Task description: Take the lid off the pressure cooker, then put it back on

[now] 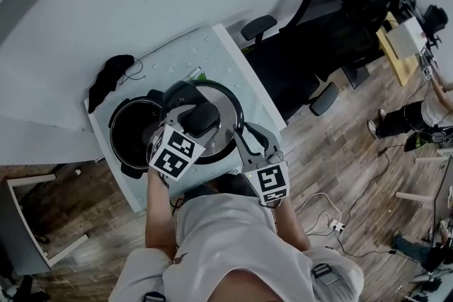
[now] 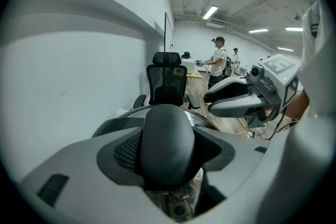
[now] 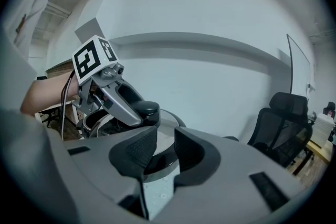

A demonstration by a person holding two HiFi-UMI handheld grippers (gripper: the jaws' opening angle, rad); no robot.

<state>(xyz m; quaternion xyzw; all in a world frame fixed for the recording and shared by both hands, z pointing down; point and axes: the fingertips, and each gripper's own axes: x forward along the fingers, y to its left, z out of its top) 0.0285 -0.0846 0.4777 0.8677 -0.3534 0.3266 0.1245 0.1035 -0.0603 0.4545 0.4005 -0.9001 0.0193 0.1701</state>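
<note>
Head view: both grippers are holding the lid [image 1: 225, 108] just right of the open pot [image 1: 131, 132], over the table [image 1: 205, 46].

Left gripper view: the left gripper [image 2: 168, 152] is clamping the knob [image 2: 167, 136].

Right gripper view: the right gripper [image 3: 160, 153] is pinching the lid's near rim. Removal looks done, so refitting is calling for centring it over the pot.

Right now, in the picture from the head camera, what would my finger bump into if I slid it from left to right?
open cooker pot → shiny lid → black office chair → wooden desk
</note>
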